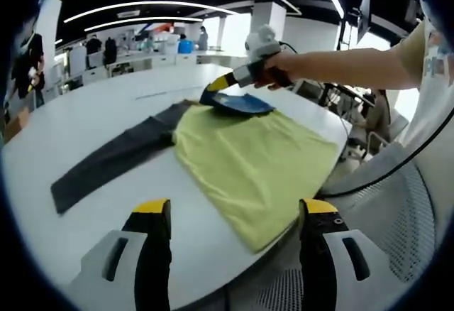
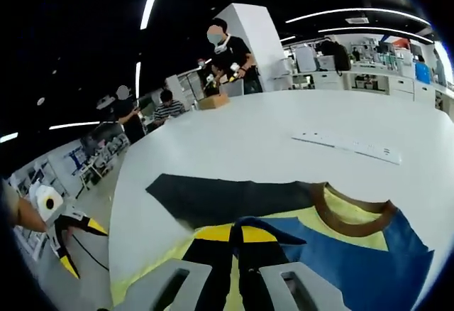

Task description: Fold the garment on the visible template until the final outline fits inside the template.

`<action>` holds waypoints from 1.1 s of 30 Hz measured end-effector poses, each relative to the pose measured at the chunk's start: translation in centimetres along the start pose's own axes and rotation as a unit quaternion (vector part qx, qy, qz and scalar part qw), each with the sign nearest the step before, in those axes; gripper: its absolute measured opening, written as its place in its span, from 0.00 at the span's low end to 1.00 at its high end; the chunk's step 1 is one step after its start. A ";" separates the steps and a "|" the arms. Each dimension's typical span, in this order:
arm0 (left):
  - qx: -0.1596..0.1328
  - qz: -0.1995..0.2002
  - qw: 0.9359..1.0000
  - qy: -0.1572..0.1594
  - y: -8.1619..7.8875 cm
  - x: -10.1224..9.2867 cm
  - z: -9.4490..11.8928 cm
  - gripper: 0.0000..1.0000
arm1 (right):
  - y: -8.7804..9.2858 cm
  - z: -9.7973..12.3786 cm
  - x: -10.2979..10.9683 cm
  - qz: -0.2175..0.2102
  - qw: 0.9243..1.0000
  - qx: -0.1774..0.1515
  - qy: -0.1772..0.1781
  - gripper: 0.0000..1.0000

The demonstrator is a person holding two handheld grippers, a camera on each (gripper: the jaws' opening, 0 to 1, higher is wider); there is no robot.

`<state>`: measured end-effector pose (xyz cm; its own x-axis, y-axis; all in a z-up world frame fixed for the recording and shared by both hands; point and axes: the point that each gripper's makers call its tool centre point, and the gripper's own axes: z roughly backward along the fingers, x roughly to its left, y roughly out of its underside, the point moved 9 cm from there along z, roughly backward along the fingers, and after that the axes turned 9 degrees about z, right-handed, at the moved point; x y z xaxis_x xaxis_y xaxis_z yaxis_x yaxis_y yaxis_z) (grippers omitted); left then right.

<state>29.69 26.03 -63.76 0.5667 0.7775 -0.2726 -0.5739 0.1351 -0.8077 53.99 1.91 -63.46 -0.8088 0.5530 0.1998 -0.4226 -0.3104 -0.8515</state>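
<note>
A yellow-green shirt (image 1: pixel 248 158) lies flat on the white table (image 1: pixel 92 116), reaching the near right edge. A dark grey flat strip (image 1: pixel 113 158) sticks out from under it to the left. My right gripper (image 1: pixel 211 89), held by a hand, is shut on the shirt's far blue part (image 1: pixel 237 104) and lifts it a little. In the right gripper view its jaws (image 2: pixel 236 236) pinch a blue fold; the blue panel (image 2: pixel 355 258), brown collar (image 2: pixel 355 220) and grey strip (image 2: pixel 220 197) lie ahead. My left gripper (image 1: pixel 235 211) hovers open above the near table edge, and shows again (image 2: pixel 81 247) at far left.
A thin white strip (image 2: pixel 347 144) lies on the far table. A mesh chair (image 1: pixel 397 219) stands at the near right edge, with a black cable (image 1: pixel 397 169) beside it. People (image 2: pixel 227 52) stand and sit at desks beyond the table.
</note>
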 end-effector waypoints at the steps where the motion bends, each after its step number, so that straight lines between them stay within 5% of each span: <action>1: 0.000 0.000 1.000 0.000 0.0 0.0 0.0 0.70 | 0.1 -0.1 0.0 0.000 1.000 0.002 0.000 0.00; 20: 0.004 -0.001 1.000 -0.001 -0.1 0.1 -0.1 0.70 | 0.2 -0.4 0.4 0.008 1.000 0.013 -0.011 0.00; 33: 0.009 -0.003 1.000 0.000 -0.1 0.2 -0.3 0.70 | -0.2 1.8 0.3 -0.005 0.999 -0.034 0.001 0.06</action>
<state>29.99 25.99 -63.88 0.5693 0.7772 -0.2678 -0.5810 0.1499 -0.8000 53.10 0.68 -62.39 -0.8036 0.5576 0.2080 -0.4026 -0.2518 -0.8801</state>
